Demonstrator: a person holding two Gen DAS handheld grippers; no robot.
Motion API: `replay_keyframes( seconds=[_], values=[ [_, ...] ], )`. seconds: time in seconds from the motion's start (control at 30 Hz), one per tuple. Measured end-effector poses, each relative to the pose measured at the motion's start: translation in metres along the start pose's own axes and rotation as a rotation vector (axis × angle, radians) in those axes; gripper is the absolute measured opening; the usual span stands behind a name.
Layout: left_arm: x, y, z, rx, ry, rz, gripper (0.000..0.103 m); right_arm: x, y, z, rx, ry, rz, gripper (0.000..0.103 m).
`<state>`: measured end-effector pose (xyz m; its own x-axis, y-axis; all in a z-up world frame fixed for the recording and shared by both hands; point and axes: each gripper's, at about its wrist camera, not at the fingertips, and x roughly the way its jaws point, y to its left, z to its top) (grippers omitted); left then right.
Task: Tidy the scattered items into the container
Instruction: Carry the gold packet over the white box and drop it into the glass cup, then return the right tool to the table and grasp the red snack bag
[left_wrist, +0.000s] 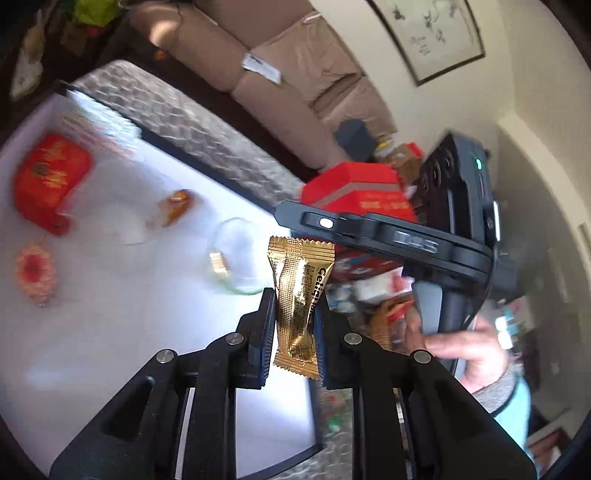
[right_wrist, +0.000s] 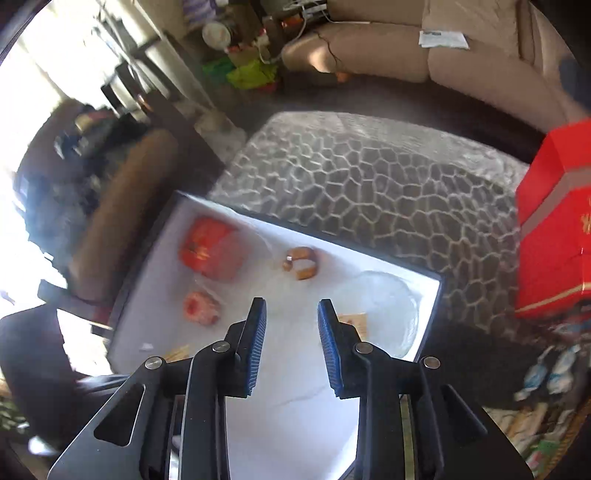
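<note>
Left gripper (left_wrist: 293, 328): fingers pinching two gold sachets (left_wrist: 301, 299), held upright side by side and lifted above the white surface (left_wrist: 110, 332); black print runs along the sachet at 3 o'clock.

Right gripper (right_wrist: 291, 343): fingers spread, nothing between the blue pads (right_wrist: 258, 347); it hangs over the white surface (right_wrist: 288, 424). In the left wrist view its black body (left_wrist: 406, 240) lies across the frame at 2 o'clock, gripped by a bare hand (left_wrist: 461, 350) in a grey and teal sleeve.

Clear glass dish (left_wrist: 240, 258): on the surface at 12 o'clock of the left fingers, one small gold piece (left_wrist: 218, 262) inside. In the right wrist view the same dish (right_wrist: 384, 314) sits at 2 o'clock of the fingers.

Scattered on the surface, blurred:
- red packet (right_wrist: 210, 251), at 11 o'clock;
- amber ring-shaped item (right_wrist: 301, 262), at 12 o'clock, between packet and dish;
- round pink-and-red item (right_wrist: 201, 306), just below the red packet.

Patterned grey cover (right_wrist: 369, 184): beyond the white surface. Red box (right_wrist: 554, 221): at 3 o'clock. Beige sofa (right_wrist: 443, 48): far side.
</note>
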<state>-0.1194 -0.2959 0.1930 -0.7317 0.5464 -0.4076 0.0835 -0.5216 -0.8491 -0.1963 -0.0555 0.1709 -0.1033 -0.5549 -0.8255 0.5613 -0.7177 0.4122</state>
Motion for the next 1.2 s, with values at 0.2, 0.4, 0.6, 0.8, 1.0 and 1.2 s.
replay_keyframes(
  seconds=[0.2, 0.4, 0.6, 0.8, 1.0, 1.2],
  values=[
    [0.043, 0.003, 0.017, 0.024, 0.081, -0.106, 0.017, -0.038, -0.033, 0.003, 0.116, -0.050, 0.269, 0.051],
    [0.075, 0.002, 0.034, 0.098, 0.126, -0.029, 0.017, -0.029, -0.032, 0.004, 0.096, 0.022, 0.293, 0.052],
    [0.091, 0.003, 0.045, 0.150, 0.164, 0.048, 0.017, -0.001, -0.040, 0.001, 0.052, 0.066, 0.248, 0.021],
    [0.111, 0.015, 0.053, 0.136, 0.195, 0.197, 0.052, 0.016, -0.036, 0.005, -0.025, 0.053, 0.082, 0.016],
    [0.084, 0.006, 0.039, 0.184, 0.182, 0.320, 0.059, 0.033, -0.017, 0.010, -0.175, 0.053, -0.223, 0.016],
    [0.057, 0.002, 0.022, 0.207, 0.199, 0.358, 0.061, 0.080, 0.005, -0.004, -0.290, 0.119, -0.438, 0.019]
  ],
)
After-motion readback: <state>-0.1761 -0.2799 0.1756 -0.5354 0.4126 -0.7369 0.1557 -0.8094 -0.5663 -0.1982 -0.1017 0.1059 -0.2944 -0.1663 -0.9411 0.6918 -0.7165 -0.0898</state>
